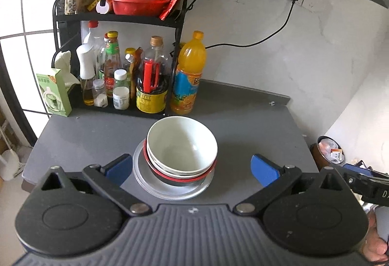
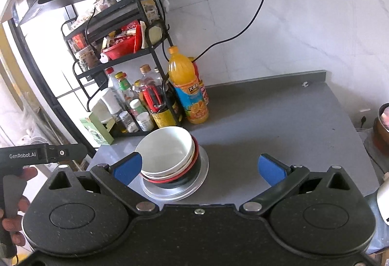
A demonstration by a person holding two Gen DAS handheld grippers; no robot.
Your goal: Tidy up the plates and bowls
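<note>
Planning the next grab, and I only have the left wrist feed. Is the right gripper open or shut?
Observer: The right gripper is open, with nothing between its fingers.
Operator: Where's the bowl stack relative to it?
Observer: Off to its left. The left finger overlaps the top white bowl's rim in that view, but I can't tell if they touch.
Operator: Anything behind the orange juice bottle?
Observer: Yes, a red bottle stands close behind it, against the wall.
</note>
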